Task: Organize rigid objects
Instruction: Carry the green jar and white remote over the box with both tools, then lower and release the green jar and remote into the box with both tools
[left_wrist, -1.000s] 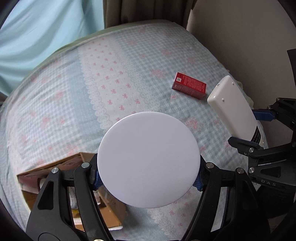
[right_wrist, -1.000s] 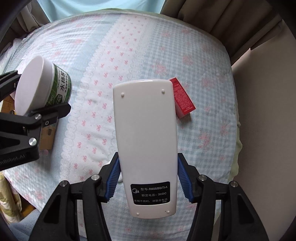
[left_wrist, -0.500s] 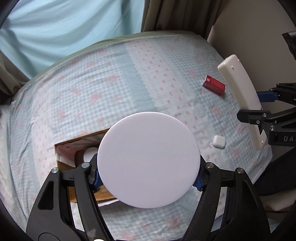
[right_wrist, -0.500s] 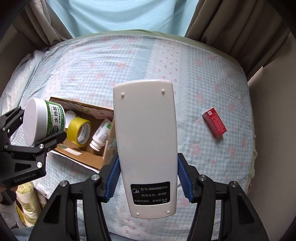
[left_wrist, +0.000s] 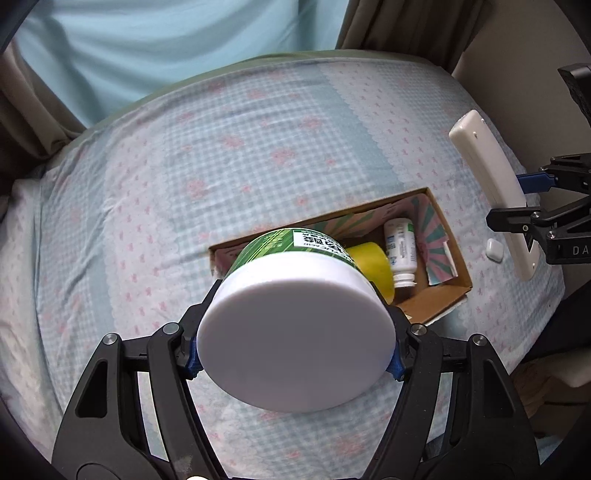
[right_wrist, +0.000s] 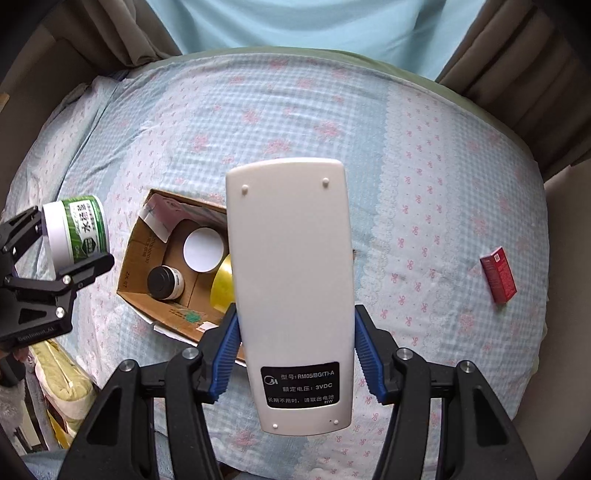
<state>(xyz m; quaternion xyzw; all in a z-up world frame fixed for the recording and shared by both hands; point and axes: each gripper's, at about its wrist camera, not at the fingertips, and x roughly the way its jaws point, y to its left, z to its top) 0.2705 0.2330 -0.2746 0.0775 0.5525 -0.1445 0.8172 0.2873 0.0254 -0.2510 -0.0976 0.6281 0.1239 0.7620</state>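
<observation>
My left gripper (left_wrist: 293, 363) is shut on a green jar with a white lid (left_wrist: 295, 332), held in the air over the near left part of an open cardboard box (left_wrist: 436, 306). The jar also shows in the right wrist view (right_wrist: 75, 230). My right gripper (right_wrist: 295, 354) is shut on a white remote control (right_wrist: 291, 280), back side up, held above the box's (right_wrist: 136, 258) right end. The remote also shows in the left wrist view (left_wrist: 491, 192). The box holds a yellow tape roll (left_wrist: 373, 267), a white pill bottle (left_wrist: 400, 251) and a white-lidded container (right_wrist: 204, 249).
The box lies on a bed with a blue checked sheet (right_wrist: 295, 122). A small red box (right_wrist: 498, 275) lies on the sheet at the right. A small white earbud case (left_wrist: 494, 250) lies right of the cardboard box. Curtains hang behind the bed.
Both grippers have swung left over the cardboard box, which now shows fully. The jar has tilted so its green side shows. The red box has left the left wrist view.
</observation>
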